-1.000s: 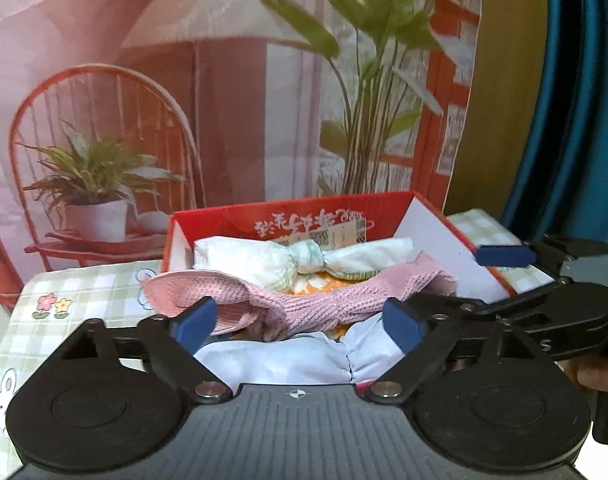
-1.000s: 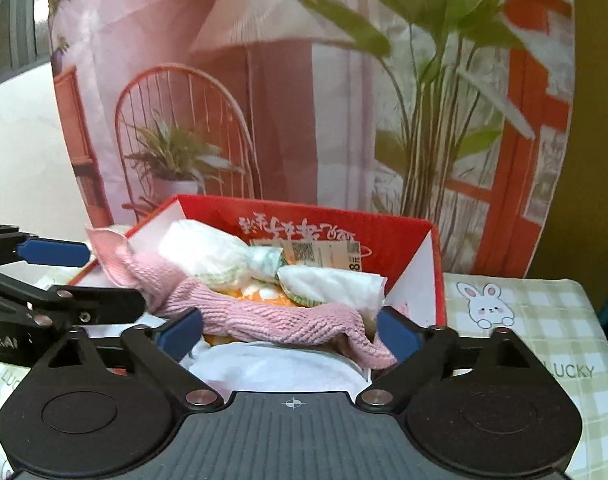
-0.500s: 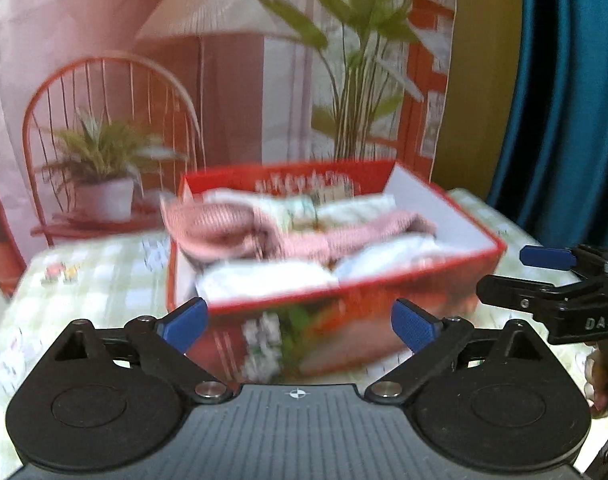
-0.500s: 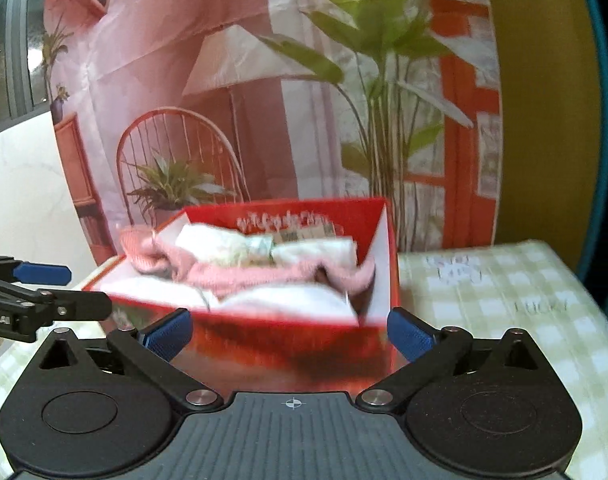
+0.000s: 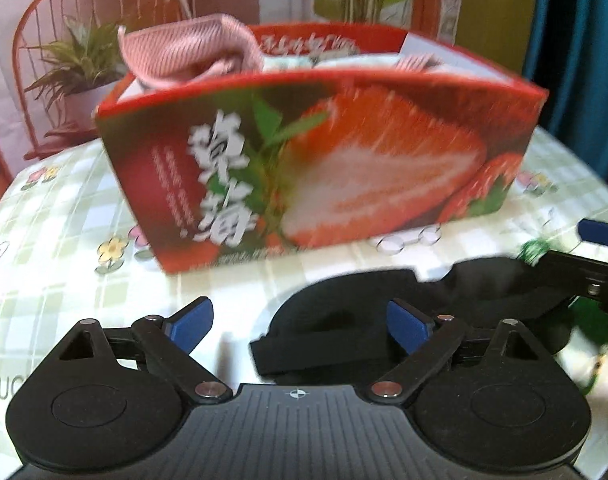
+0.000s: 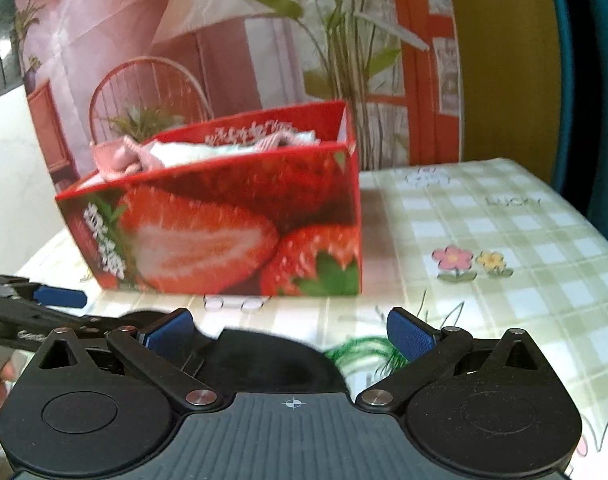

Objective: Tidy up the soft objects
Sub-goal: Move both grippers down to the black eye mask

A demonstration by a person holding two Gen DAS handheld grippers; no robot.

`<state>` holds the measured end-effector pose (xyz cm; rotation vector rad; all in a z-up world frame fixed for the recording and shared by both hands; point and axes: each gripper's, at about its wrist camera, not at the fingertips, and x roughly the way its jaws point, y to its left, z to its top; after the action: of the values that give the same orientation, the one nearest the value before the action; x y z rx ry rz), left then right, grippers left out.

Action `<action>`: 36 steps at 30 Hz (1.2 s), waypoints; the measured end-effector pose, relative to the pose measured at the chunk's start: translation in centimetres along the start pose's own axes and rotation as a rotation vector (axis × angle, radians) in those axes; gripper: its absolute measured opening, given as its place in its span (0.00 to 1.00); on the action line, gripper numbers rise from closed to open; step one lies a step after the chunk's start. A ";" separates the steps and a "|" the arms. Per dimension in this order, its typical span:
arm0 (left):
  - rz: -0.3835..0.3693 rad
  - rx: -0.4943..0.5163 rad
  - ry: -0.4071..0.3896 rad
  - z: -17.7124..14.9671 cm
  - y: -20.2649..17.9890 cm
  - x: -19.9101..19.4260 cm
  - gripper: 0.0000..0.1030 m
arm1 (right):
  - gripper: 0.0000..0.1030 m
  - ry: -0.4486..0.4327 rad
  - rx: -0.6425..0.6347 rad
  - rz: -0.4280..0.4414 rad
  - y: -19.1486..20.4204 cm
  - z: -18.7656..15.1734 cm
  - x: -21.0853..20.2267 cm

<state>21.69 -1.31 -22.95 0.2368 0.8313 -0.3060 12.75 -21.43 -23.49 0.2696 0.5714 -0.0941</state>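
1. Left wrist view: my left gripper (image 5: 300, 326) has its fingers spread wide and empty, hovering low over the checked tabletop (image 5: 64, 240), near side of the strawberry box (image 5: 324, 168). I judge nothing is held because the soft things already lie inside the box.
2. Right wrist view: my right gripper (image 6: 290, 332) is likewise wide and empty, with the box (image 6: 224, 224) ahead and a little left of it. The left gripper's blue tip (image 6: 62, 297) shows at the left edge, so both tools sit side by side, apart from the box.
3. The pink knitted cloth (image 5: 188, 50) is bunched at the box's far-left corner and pokes above the rim; white cloths (image 6: 192, 152) lie beside it, toward the right. More I cannot tell through the blur.
4. The box stands upright, open top up, on the tabletop. Its long axis runs left to right, slightly skewed, with the printed strawberry face turned to me.
5. By my reckoning, the sorting looks close to done.
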 end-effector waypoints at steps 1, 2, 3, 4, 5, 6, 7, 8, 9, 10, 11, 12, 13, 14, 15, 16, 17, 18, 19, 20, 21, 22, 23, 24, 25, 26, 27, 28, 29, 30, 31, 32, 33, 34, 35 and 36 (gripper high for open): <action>0.022 0.005 0.010 -0.2 0.0 0.2 0.92 | 0.99 0.006 -0.007 0.004 0.2 -0.2 0.1; 0.040 0.009 0.022 -0.6 0.0 0.4 0.92 | 0.99 0.011 -0.012 0.011 0.3 -0.4 0.1; 0.045 0.004 0.020 -1.1 0.3 0.3 0.93 | 0.99 0.015 -0.015 0.023 0.5 -0.7 0.2; 0.039 -0.012 0.008 -1.6 0.6 0.1 0.93 | 0.99 0.017 -0.017 0.030 0.7 -0.8 0.2; 0.036 -0.031 0.008 -1.9 1.0 0.0 0.93 | 0.99 0.017 -0.018 0.040 0.8 -0.9 0.3; 0.033 -0.044 0.008 -2.0 1.2 0.0 0.93 | 1.00 0.015 -0.019 0.050 0.9 -1.0 0.2; 0.032 -0.055 0.011 -1.9 1.4 0.1 0.93 | 1.00 0.014 -0.023 0.054 1.0 -0.8 0.3; 0.039 -0.059 0.010 -2.0 1.6 0.0 0.93 | 1.00 0.014 -0.030 0.050 1.2 -0.8 0.3; 0.054 -0.055 0.007 -2.2 1.7 -0.2 0.93 | 1.00 0.016 -0.040 0.040 1.4 -0.8 0.3; 0.070 -0.052 0.003 -2.4 1.7 -0.4 0.93 | 1.00 0.021 -0.050 0.030 1.6 -0.8 0.3; 0.085 -0.052 -0.003 -2.6 1.9 -0.5 0.94 | 1.00 0.022 -0.057 0.025 1.7 -0.8 0.3; 0.096 -0.059 -0.008 -2.9 2.2 -0.7 0.94 | 1.00 0.021 -0.061 0.022 1.8 -0.9 0.2; 0.100 -0.075 -0.010 -3.2 2.6 -0.8 0.94 | 1.00 0.018 -0.065 0.025 1.9 -0.9 0.1; 0.101 -0.099 -0.008 -3.4 3.1 -0.9 0.94 | 1.00 0.019 -0.070 0.028 2.0 -1.0 0.0; 0.102 -0.125 -0.003 -3.7 3.6 -1.1 0.94 | 1.00 0.022 -0.076 0.031 2.1 -1.0 0.0; 0.102 -0.144 -0.001 -3.7 4.1 -1.1 0.94 | 1.00 0.024 -0.083 0.033 2.3 -1.1 0.0; 0.104 -0.163 0.000 -4.0 4.5 -1.2 0.94 | 1.00 0.023 -0.089 0.031 2.4 -1.2 0.0; 0.109 -0.172 -0.002 -4.4 4.7 -1.5 0.95 | 1.00 0.024 -0.096 0.032 2.6 -1.3 -0.1; 0.113 -0.177 -0.005 -4.6 4.9 -1.8 0.95 | 1.00 0.022 -0.101 0.034 2.6 -1.4 -0.1; 0.115 -0.180 -0.008 -4.8 5.0 -1.9 0.95 | 1.00 0.012 -0.105 0.026 2.8 -1.5 -0.2; 0.116 -0.181 -0.012 -5.0 5.1 -2.0 0.95 | 1.00 0.000 -0.116 0.014 3.0 -1.6 -0.3; 0.117 -0.181 -0.016 -5.0 5.1 -2.0 0.95 | 1.00 -0.008 -0.128 0.004 3.1 -1.7 -0.4; 0.119 -0.181 -0.017 -4.9 4.8 -2.0 0.95 | 0.99 -0.013 -0.138 -0.002 3.3 -1.8 -0.4; 0.120 -0.182 -0.018 -4.9 4.8 -2.0 0.95 | 0.99 -0.014 -0.141 0.002 3.4 -1.8 -0.4; 0.120 -0.183 -0.020 -4.8 4.5 -2.0 0.95 | 0.99 -0.014 -0.138 0.014 3.3 -1.9 -0.4; 0.119 -0.183 -0.023 -4.9 4.5 -2.0 0.95 | 0.97 -0.011 -0.134 0.026 3.3 -1.9 -0.4; 0.118 -0.181 -0.027 -4.9 4.5 -2.0 0.95 | 0.91 -0.008 -0.130 0.033 3.2 -1.9 -0.4; 0.116 -0.181 -0.029 -5.0 4.5 -2.1 0.95 | 0.88 -0.004 -0.126 0.036 3.1 -2.0 -0.3; 0.113 -0.181 -0.030 -5.0 4.6 -2.1 0.95 | 0.80 0.004 -0.121 0.038 3.0 -2.0 -0.1; 0.112 -0.181 -0.031 -5.0 4.6 -2.0 0.95 | 0.74 0.012 -0.115 0.037 2.9 -2.1 0.1; 0.112 -0.181 -0.032 -5.0 4.6 -1.9 0.95 | 0.71 0.021 -0.106 0.042 2.7 -2.2 0.3; 0.112 -0.181 -0.034 -5.3 4.4 -2.3 0.95 | 0.66 0.026 -0.098 0.047 2.6 -2.3 0.5; 0.112 -0.181 -0.035 -5.3 4.4 -2.2 0.95 | 0.61 0.028 -0.094 0.049 2.5 -2.4 0.6; 0.112 -0.181 -0.036 -5.4 4.4 -2.3 0.95 | 0.58 0.030 -0.094 0.052 2.5 -2.4 0.7; 0.112 -0.181 -0.036 -5.4 4.4 -2.2 0.95 | 0.53 0.035 -0.093 0.057 2.4 -2.5 0.9; 0.112 -0.181 -0.036 -5.4 4.4 -2.2 0.95 | 0.50 0.039 -0.095 0.063 2.4 -2.7 1.0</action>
<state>18.17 4.89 -24.40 0.1080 0.8014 -0.1292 12.57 -18.39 -25.64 0.1969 0.6036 -0.0008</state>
